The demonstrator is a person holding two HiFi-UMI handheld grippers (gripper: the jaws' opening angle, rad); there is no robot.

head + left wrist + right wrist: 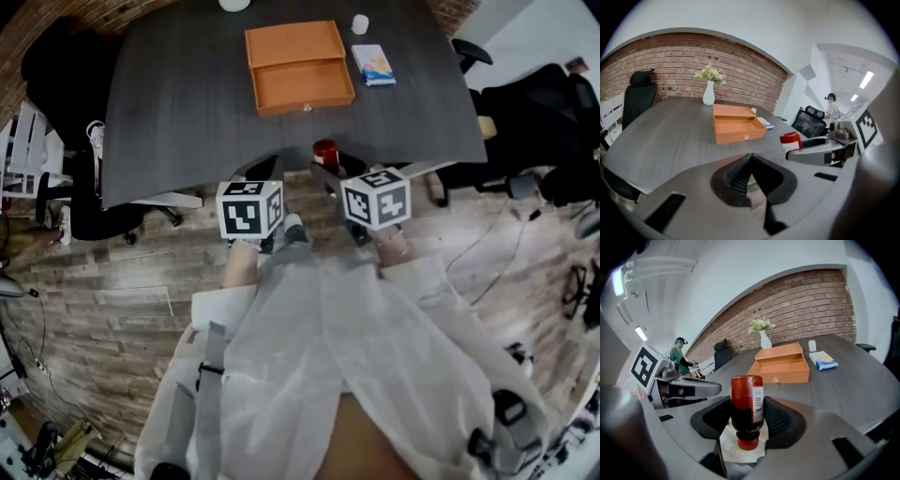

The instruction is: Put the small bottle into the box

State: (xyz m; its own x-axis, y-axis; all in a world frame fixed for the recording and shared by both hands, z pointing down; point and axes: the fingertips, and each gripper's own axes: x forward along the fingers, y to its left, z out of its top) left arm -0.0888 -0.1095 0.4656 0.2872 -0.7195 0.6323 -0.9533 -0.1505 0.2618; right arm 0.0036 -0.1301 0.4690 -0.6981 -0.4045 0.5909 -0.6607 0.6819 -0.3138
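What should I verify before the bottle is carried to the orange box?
1. Grip: ok. The right gripper is shut on the small bottle, cap toward the gripper.
2. Box open: ok. The orange box lies open and its tray looks empty.
3. Path: ok. Nothing stands on the table between bottle and box.
4. Left gripper: ok. It is shut, holds nothing and sits beside the right one.
5. Neighbours: ok. The blue pack and the white container stand outside the box.
6. Cap tight: cannot tell.

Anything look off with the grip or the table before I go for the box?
The bottle is clamped in the right gripper upside down: cap at the bottom, base on top. Otherwise nothing stands out: the box sits open on the table, and nothing is spilled.
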